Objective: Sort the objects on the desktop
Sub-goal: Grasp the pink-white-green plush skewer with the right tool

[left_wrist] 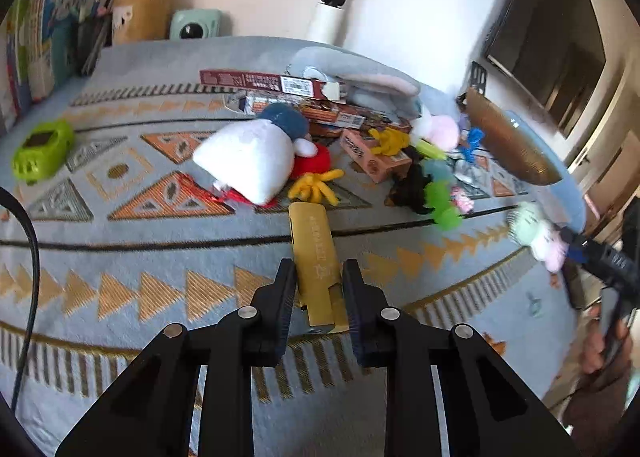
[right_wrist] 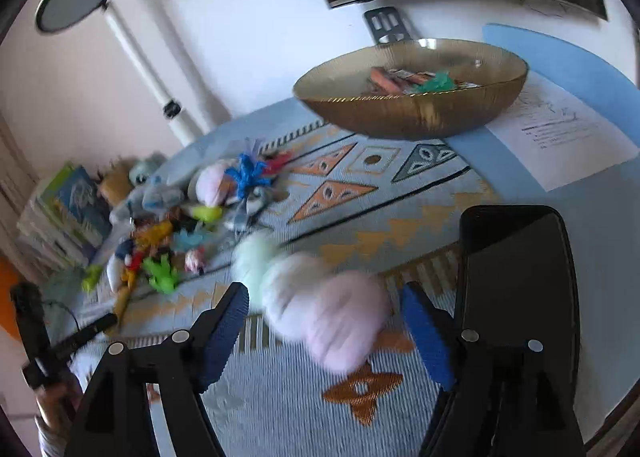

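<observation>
The left gripper (left_wrist: 316, 289) has its black fingers (left_wrist: 280, 297) drawn narrow around a flat yellow box (left_wrist: 314, 261), the pads pressing its two long sides near its lower end. The box points away from the fingers toward the middle of the surface (left_wrist: 120, 241), which is covered by a pale blue cloth with orange triangles.

Just beyond the far tip of the box lies a yellow pipe-cleaner figure (left_wrist: 314, 185), and behind that a white plush toy with a blue cap (left_wrist: 252, 157) rests beside a red one (left_wrist: 314, 163). Further back sit several red and brown cartons (left_wrist: 272, 83), a small orange carton (left_wrist: 372, 155), green figures (left_wrist: 440, 201) and a grey plush toy (left_wrist: 360, 73). A green handheld gadget (left_wrist: 42, 151) lies apart at the left edge, with books (left_wrist: 44, 29) and a pencil holder (left_wrist: 140, 17) against the wall.

The right gripper (right_wrist: 324, 317) has its blue-padded fingers (right_wrist: 224, 321) spread wide. Between them is a blurred plush toy, pink with a mint-green part (right_wrist: 320, 309); the pads stand clear of it on both sides, and whether it rests on the cloth cannot be told through the blur. A dark phone (right_wrist: 516, 277) lies just to the right of the fingers. Beyond, a golden bowl (right_wrist: 412, 113) holds a few small packets and a green item, with a sheet of paper (right_wrist: 560, 137) beside it. The pile of toys (right_wrist: 180, 225) lies to the left.
</observation>
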Demonstrator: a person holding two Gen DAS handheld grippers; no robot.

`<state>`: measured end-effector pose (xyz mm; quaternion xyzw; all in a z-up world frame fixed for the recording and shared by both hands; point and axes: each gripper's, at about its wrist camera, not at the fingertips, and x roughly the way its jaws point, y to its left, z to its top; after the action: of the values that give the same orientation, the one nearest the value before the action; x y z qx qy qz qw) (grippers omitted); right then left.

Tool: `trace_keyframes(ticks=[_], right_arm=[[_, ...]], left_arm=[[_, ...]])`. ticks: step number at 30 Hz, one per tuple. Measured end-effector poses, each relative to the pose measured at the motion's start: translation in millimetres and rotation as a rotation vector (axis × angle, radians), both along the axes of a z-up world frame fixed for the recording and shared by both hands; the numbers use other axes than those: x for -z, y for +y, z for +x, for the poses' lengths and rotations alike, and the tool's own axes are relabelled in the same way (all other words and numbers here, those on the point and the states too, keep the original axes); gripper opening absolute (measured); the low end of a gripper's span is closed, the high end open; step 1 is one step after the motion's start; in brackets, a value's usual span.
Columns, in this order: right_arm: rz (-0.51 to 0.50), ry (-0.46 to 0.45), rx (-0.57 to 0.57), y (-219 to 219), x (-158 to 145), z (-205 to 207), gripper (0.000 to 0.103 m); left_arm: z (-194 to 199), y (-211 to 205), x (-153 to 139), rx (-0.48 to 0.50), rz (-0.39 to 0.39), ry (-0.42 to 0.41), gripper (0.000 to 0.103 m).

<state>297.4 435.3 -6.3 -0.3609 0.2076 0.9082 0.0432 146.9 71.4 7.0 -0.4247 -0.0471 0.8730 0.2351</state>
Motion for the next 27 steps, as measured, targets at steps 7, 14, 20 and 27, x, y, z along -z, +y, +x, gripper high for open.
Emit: trace_keyframes(ticks=[7,14,20,27], right_arm=[[0.225,-0.060,-0.040,-18,0,-16,0.077],[0.166,-0.165,-0.066,-12,13,-37,0.081],[0.053,-0.101,-0.162,-28,0,-20,0.080],[0.111,-0.100,-0.109,-34,-1,-20,0.080]], left_arm=[[16,18,-21,0.044,0.031,0.057,0.021],[20,17,-29,0.015,-0.006,0.101,0.021],[13,6,-20,-0.043,-0.049,0.074,0.027],[1,27,0,-0.018,-0.085,-0.003,0.032]])
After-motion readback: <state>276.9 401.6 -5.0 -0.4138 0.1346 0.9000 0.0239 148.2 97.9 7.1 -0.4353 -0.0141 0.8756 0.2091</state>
